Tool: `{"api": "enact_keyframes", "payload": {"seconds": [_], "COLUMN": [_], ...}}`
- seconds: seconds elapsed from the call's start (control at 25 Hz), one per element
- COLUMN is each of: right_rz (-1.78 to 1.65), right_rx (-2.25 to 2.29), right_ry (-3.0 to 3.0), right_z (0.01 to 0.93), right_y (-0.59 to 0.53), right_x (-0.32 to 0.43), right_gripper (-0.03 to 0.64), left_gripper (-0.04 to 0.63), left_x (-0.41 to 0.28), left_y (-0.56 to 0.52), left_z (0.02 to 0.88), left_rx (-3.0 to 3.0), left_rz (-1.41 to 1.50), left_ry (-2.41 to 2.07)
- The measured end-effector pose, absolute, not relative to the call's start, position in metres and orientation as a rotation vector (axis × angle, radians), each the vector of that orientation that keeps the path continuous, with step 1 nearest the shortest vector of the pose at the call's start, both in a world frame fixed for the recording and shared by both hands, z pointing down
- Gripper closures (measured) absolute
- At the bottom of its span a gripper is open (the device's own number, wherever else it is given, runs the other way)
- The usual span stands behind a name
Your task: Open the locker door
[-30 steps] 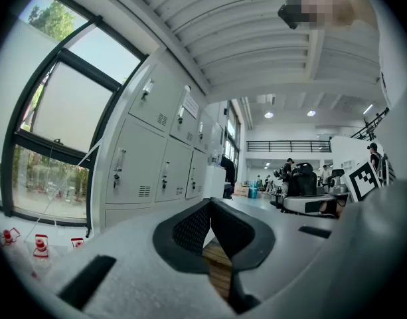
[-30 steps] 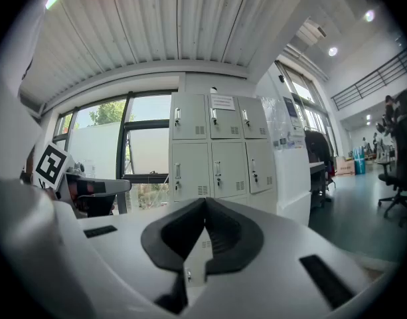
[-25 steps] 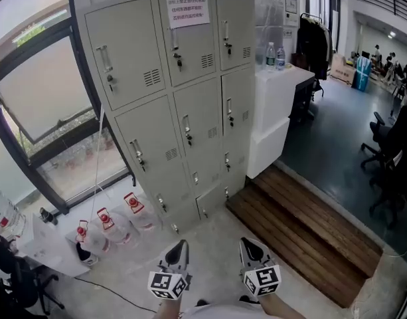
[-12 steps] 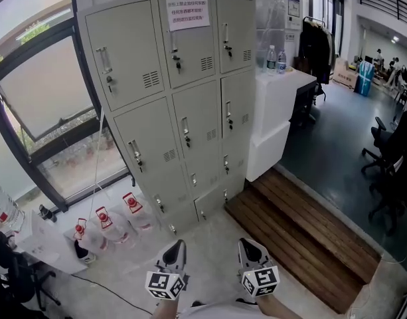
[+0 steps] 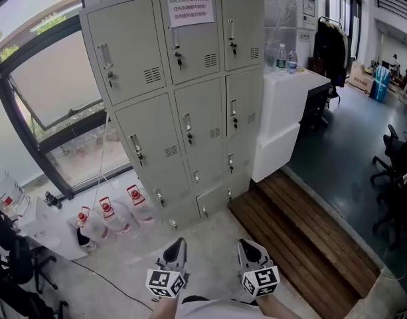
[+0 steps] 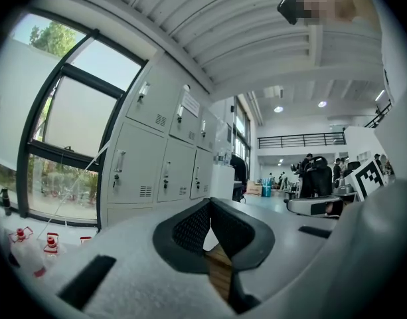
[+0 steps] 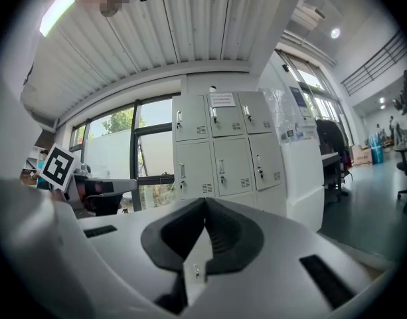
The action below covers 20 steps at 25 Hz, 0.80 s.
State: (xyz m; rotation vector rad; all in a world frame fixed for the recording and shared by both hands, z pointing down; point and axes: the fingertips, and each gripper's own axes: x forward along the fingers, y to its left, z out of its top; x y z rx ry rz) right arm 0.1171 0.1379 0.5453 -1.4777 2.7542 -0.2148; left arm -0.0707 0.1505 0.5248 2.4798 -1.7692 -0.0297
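Observation:
A grey metal locker cabinet [image 5: 183,105] with a grid of small doors stands ahead, every door closed, each with a handle and a lock. A white paper notice [image 5: 188,9] is stuck on the top middle door. My left gripper [image 5: 176,249] and right gripper [image 5: 248,247] are held low and close to my body, well short of the cabinet, both shut with nothing between the jaws. In the left gripper view the cabinet [image 6: 164,158] lies off to the left. The right gripper view has the cabinet [image 7: 224,148] straight ahead.
Several large water bottles [image 5: 113,212] stand on the floor left of the cabinet. A white counter [image 5: 283,121] with two bottles adjoins its right side. Before it lies a wooden step [image 5: 303,238]. Big windows fill the left; office chairs [image 5: 396,178] stand at the right.
The head view has shifted a little, so the cabinet sits slightly further right in the picture. Both grippers stay low and shut.

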Motion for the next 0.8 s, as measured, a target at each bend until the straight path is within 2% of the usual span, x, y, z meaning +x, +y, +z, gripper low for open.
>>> {"api": "enact_keyframes", "payload": {"seconds": [0.52, 0.8], "right_rz": [-0.235, -0.229], "right_rx": [-1.410, -1.455], "right_ry": [2.803, 2.783], "right_z": [0.558, 0.567], "right_y": [0.074, -0.005], "right_x": [0.128, 0.098], "right_gripper": [0.604, 0.604], "left_gripper": [0.586, 0.586], "left_x": [-0.048, -0.080], "left_y": [0.087, -0.001], "left_z": [0.531, 0.544], "left_rx": [2.475, 2.502], "left_rz": [-0.012, -0.015], "left_ry": [-1.791, -1.762]}}
